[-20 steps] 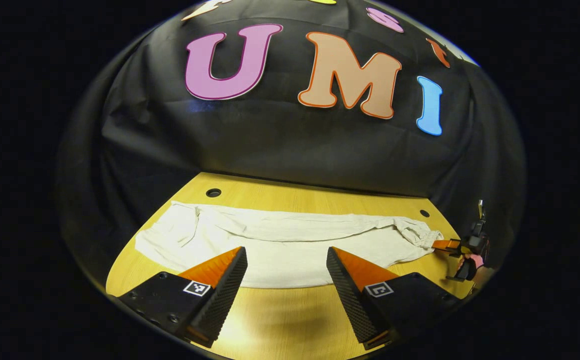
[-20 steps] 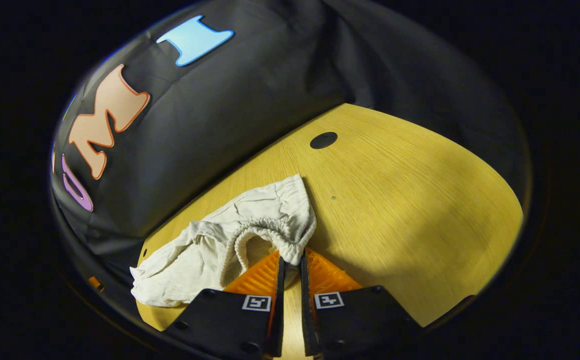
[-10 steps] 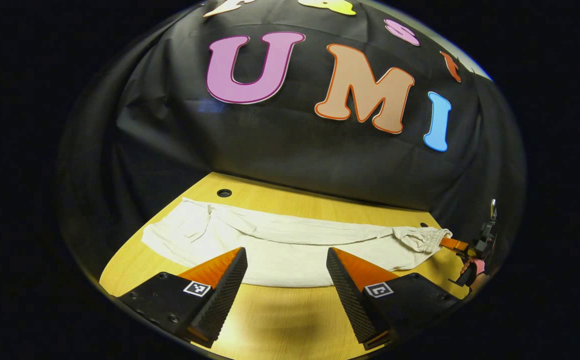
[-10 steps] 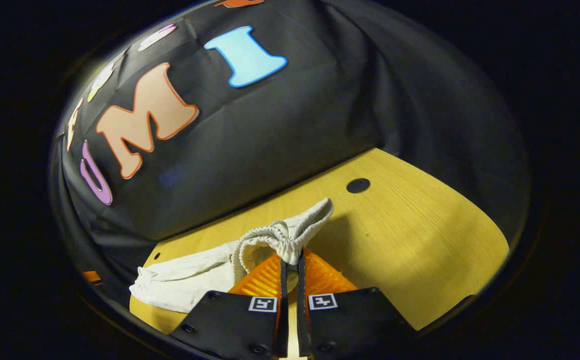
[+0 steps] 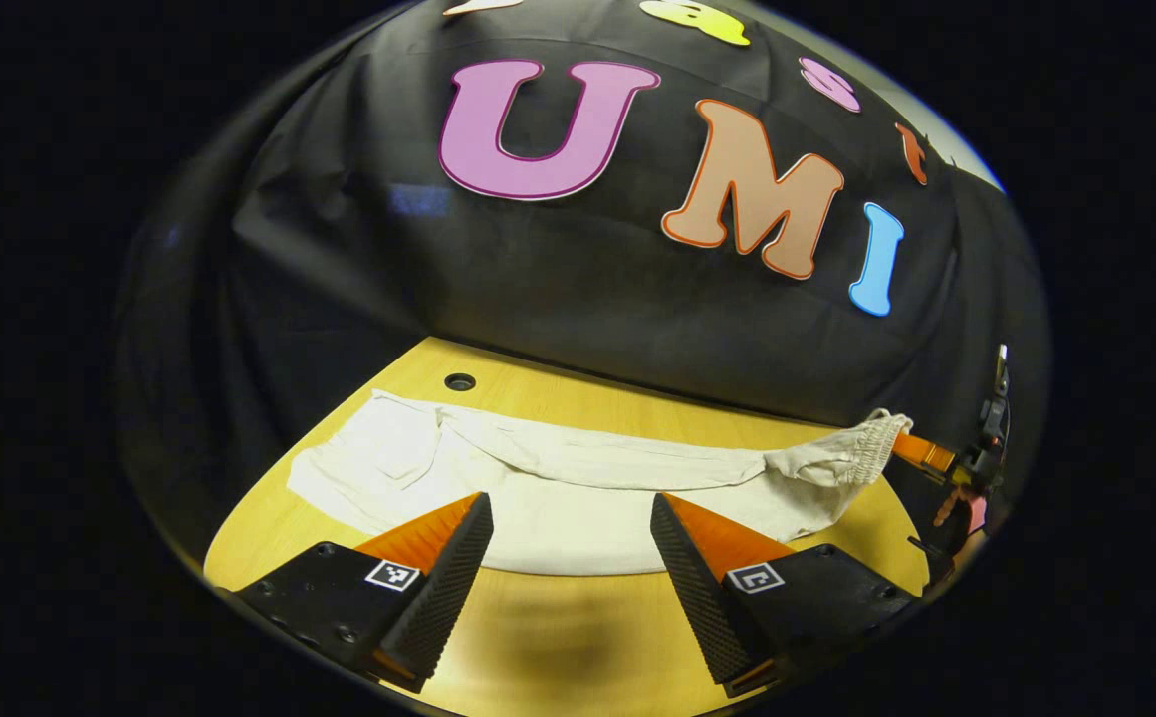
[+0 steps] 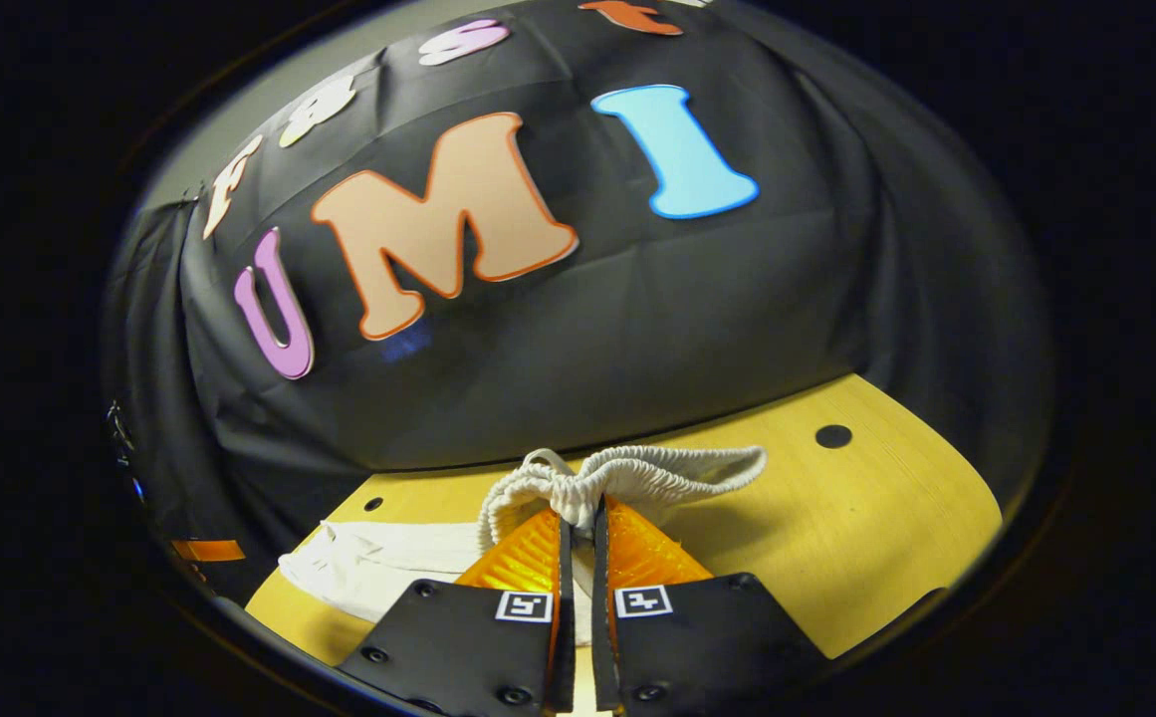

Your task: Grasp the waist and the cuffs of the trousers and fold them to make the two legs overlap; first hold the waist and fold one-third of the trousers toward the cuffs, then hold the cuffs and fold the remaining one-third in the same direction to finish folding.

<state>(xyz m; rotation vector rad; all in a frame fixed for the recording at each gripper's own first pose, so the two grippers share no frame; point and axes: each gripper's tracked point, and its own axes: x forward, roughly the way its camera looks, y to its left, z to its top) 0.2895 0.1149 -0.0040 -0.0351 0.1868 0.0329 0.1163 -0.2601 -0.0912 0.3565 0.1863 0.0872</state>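
Trousers: one pair, pale cream cloth, laid lengthwise across the wooden table, between the near edge and the black cloth wall.

Nearest, in the left gripper view: the left gripper is held low over the near edge of the table, its two fingers spread wide apart with nothing between them. The tips are seen against the near hem of the cloth; whether they touch it cannot be told.

Middle: the legs are spread flat on the table, creased along their length, with the cuff end lying toward the left of that view, close to a round hole in the tabletop.

Farther right: the gathered elastic waist is lifted clear of the table and is pinched by the right gripper, which is held by a hand partly seen at the edge of the view.

In the right gripper view: the right gripper is shown with its fingers pressed together on the bunched waist, the elastic band looping out to either side above the tips. The remaining cloth trails down to the table at lower left. A second round hole is seen in the tabletop beyond, at right.

Farthest: the black cloth wall is hung behind the table.
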